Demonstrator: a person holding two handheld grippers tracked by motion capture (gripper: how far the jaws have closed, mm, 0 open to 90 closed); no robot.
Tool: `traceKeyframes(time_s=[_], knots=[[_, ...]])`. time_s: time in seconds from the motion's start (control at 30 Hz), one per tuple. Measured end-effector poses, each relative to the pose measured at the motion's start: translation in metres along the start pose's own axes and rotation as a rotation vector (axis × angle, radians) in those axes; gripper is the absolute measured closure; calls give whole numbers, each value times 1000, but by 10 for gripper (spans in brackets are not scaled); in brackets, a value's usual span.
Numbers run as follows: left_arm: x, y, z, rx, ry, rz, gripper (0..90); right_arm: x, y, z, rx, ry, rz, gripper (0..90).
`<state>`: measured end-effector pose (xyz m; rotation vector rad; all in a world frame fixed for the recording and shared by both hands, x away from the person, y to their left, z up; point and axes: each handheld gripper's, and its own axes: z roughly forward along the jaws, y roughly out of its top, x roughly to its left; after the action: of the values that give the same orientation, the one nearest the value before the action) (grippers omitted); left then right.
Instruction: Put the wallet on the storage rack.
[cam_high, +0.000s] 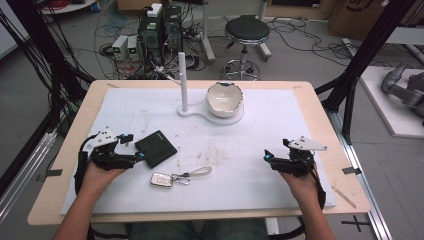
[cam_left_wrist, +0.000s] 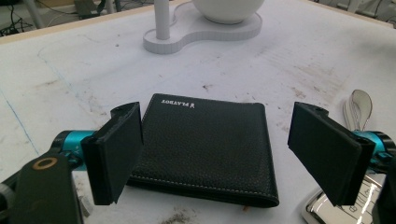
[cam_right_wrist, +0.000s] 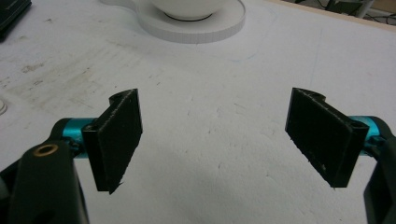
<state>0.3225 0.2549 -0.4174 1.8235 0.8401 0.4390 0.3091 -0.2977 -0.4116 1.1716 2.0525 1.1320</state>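
A white cracked bowl (cam_high: 225, 98) sits on a flat white stand (cam_high: 200, 113), and a thin white upright post (cam_high: 182, 80) rises from the left end of that same stand. The stand lies on a white stained mat (cam_high: 250, 150), which covers most of the light wooden table (cam_high: 320, 100). Beyond the table, on the grey floor, there is a round black stool with a chrome foot ring (cam_high: 246, 35). To its left stand dark computer cases (cam_high: 161, 30), with many black cables (cam_high: 115, 50) around them.
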Motion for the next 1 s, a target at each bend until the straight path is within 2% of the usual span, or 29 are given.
traceKeyframes(time_s=[0.43,0.67,0.77,0.9,1.0], knots=[[-3,1,1,8,-6,11,182,4,1,3,6,3,-8,190],[-10,3,5,16,-7,32,182,1,0,2,6,-3,-4,191],[-16,5,11,38,-12,65,182,-1,-1,1,6,-6,3,190],[-28,6,23,87,-15,132,184,-1,-2,2,13,-4,9,190],[-33,7,32,124,-11,165,185,1,-1,2,16,-3,0,191]])
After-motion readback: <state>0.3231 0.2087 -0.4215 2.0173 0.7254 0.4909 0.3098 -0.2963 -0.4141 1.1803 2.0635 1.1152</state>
